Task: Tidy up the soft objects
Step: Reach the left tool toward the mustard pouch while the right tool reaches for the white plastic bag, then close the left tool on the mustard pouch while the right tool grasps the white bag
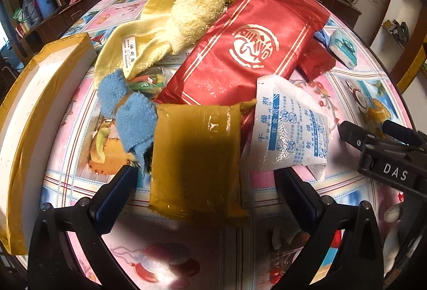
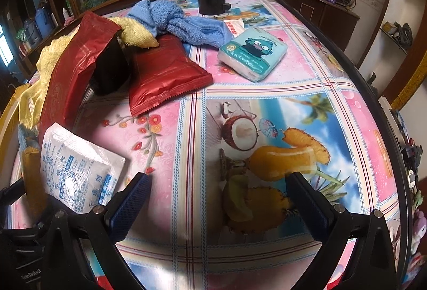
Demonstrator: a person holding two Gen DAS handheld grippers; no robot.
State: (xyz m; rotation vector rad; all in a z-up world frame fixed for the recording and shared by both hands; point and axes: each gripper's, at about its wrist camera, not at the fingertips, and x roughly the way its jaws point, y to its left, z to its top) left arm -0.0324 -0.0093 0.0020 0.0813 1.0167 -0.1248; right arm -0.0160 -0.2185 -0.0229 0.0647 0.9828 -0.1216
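Observation:
In the left wrist view my left gripper [image 1: 205, 178] is open, its fingers on either side of a mustard-yellow soft packet [image 1: 194, 156] lying on the table. Beside the packet lie a small blue cloth [image 1: 128, 114], a white desiccant bag [image 1: 291, 124], a large red pouch [image 1: 248, 50] and a yellow towel [image 1: 170, 28]. My right gripper [image 2: 218, 183] is open and empty over bare tablecloth. In the right wrist view I see the desiccant bag [image 2: 77, 167], a smaller red pouch [image 2: 165, 74], a blue towel [image 2: 181, 23] and a teal tissue pack [image 2: 253, 52].
A white box with tape-brown edges [image 1: 40, 108] stands at the table's left. A dark round object [image 2: 212, 2] sits at the far edge. The right gripper's body [image 1: 387, 156] shows at the right of the left wrist view. A cabinet lines the back.

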